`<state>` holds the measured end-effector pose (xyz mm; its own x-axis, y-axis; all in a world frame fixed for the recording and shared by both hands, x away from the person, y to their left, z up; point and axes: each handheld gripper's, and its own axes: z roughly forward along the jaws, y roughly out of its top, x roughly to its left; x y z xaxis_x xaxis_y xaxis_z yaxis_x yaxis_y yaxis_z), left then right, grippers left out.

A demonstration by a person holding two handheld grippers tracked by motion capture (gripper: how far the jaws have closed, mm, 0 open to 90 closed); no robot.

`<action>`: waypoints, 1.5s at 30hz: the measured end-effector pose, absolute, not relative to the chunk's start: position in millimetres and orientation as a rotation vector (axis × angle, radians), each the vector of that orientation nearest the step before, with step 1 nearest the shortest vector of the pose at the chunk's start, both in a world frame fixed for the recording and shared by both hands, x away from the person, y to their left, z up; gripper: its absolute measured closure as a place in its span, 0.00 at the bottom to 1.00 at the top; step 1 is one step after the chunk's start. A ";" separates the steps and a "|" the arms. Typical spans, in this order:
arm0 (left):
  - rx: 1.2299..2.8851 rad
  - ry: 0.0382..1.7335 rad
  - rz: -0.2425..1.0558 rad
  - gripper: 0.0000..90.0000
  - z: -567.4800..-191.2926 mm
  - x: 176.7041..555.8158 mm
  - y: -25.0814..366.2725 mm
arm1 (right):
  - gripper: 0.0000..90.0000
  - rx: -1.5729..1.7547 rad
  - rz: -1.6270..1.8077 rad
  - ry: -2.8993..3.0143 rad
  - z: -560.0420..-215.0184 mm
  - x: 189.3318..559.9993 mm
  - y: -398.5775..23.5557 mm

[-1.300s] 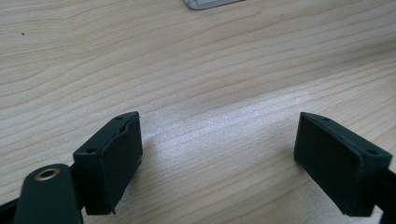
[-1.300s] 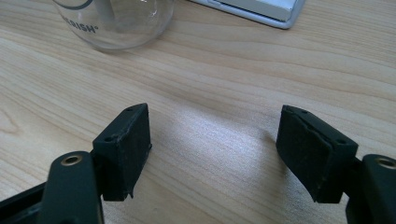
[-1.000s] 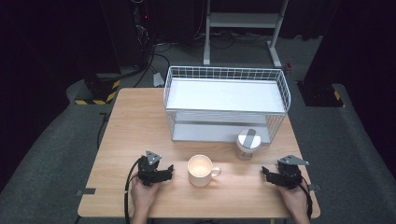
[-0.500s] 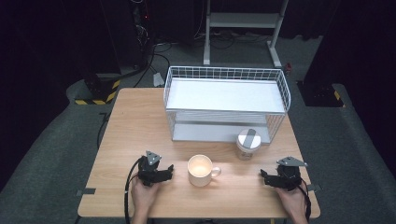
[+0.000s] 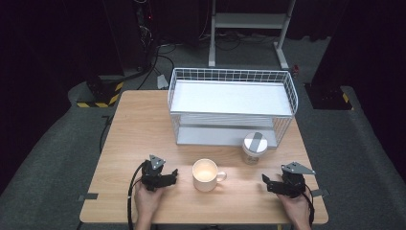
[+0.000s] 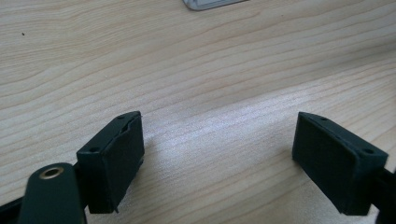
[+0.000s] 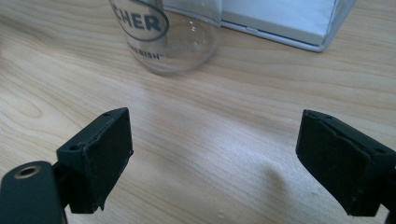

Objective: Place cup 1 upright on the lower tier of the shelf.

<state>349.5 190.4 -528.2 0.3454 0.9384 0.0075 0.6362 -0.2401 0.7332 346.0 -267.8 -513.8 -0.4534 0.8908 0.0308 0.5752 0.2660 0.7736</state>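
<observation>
Both grippers rest on the surface (image 5: 143,115), left gripper (image 5: 173,173) jaws apart and empty, right gripper (image 5: 265,182) jaws just opened wide, nothing between, mug (image 5: 206,175) between them

From my feed, I see a light wooden table (image 5: 143,124) standing on grey carpet (image 5: 52,163). The room behind is dark. A white metal stand (image 5: 249,21) sits beyond it, black cables (image 5: 153,48) trail across the floor, and yellow-black striped blocks (image 5: 98,96) lie left.

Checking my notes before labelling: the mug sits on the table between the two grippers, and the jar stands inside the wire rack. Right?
Not quite. The mug is between the grippers, but the jar stands on the table in front of the wire rack, as the high view shows.
</observation>
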 end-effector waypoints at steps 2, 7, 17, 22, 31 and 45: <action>1.972 1.370 0.607 0.19 -528.3 349.5 190.4 | 0.12 1.329 1.041 2.131 -512.7 346.4 -266.0; 1.971 1.371 0.607 0.19 -528.3 349.5 190.5 | 0.12 1.317 1.054 2.126 -510.5 346.9 -262.3; 1.972 1.371 0.607 0.19 -528.2 349.5 190.5 | 0.12 1.284 1.054 2.143 -502.3 353.3 -255.1; 1.971 1.371 0.607 0.19 -528.3 349.5 190.4 | 0.12 1.277 1.072 2.141 -499.9 356.5 -253.6; 1.972 1.371 0.607 0.19 -528.2 349.5 190.5 | 0.11 1.250 1.094 2.137 -490.5 364.3 -244.6; 1.965 1.374 0.609 0.19 -528.5 349.5 190.0 | 0.11 1.241 1.100 2.140 -486.0 377.6 -234.0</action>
